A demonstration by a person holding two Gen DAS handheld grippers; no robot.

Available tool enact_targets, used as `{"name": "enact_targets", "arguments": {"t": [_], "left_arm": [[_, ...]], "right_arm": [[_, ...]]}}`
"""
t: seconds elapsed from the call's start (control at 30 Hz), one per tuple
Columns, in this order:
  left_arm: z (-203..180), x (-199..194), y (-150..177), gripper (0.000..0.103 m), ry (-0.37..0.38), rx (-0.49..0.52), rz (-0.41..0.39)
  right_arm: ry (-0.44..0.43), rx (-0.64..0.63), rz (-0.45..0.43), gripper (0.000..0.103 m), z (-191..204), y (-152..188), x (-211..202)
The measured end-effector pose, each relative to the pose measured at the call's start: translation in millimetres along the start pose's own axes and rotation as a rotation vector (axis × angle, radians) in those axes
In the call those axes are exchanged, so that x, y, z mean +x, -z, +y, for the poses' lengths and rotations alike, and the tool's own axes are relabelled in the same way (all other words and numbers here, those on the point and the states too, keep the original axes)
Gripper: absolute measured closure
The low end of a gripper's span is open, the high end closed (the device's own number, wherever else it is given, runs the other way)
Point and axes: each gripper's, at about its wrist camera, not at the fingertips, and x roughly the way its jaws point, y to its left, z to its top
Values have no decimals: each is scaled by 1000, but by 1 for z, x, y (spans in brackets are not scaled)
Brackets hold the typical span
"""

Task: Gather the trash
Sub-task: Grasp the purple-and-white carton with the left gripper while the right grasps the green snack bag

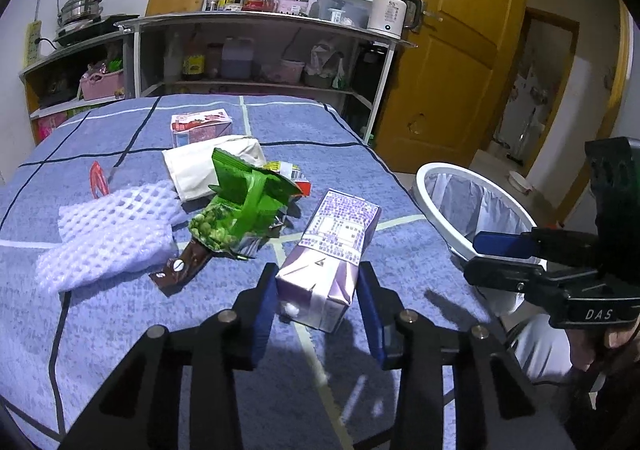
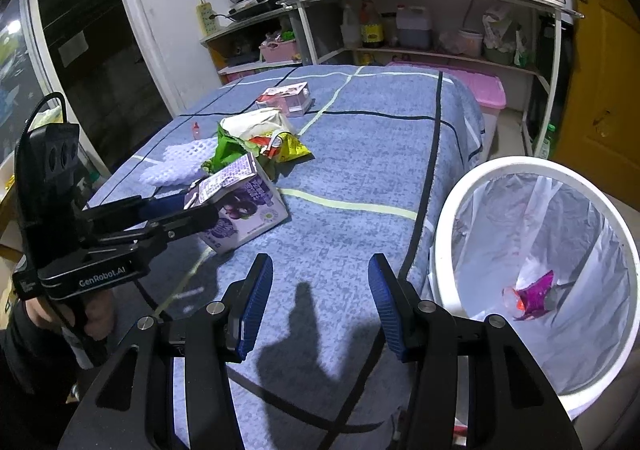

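A purple drink carton (image 1: 332,242) (image 2: 244,206) lies on the blue checked cloth (image 1: 120,330). My left gripper (image 1: 318,274) (image 2: 200,206) has a blue pad on each side of the carton's near end and is shut on it. To the right of the table edge stands a white bin (image 1: 424,178) (image 2: 444,210) lined with a clear bag, with a purple wrapper (image 2: 534,294) at its bottom. My right gripper (image 2: 320,270) (image 1: 480,254) hovers over the cloth beside the bin, open with nothing between its fingers.
More trash lies behind the carton: a green snack bag (image 1: 240,202), a white foam net (image 1: 112,234), a brown wrapper (image 1: 180,270), a white bag (image 1: 208,166) and a pink carton (image 1: 200,126). Behind the table are kitchen shelves (image 1: 260,18), and a yellow door (image 1: 460,70) is at the right.
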Motion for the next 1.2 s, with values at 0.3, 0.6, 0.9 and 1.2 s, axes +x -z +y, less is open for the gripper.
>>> {"name": "enact_targets", "arguments": {"t": [0.3,0.6,0.9,1.2], "left_arm": [[1,-15,9,63,-29,-41,-23],[20,-43,17,63,-108,-126,-67],[51,-61,19,63,-182,-201,-108],[72,-65,25,63,-196,-239,-117]], "right_arm": [[-2,-5,-5,52,4,0,-3],[-27,-44,-5,52,20,-10,4],[-69,-148,-2,52,53,-38,32],[-83,-249,-14,52,72,-70,63]]}}
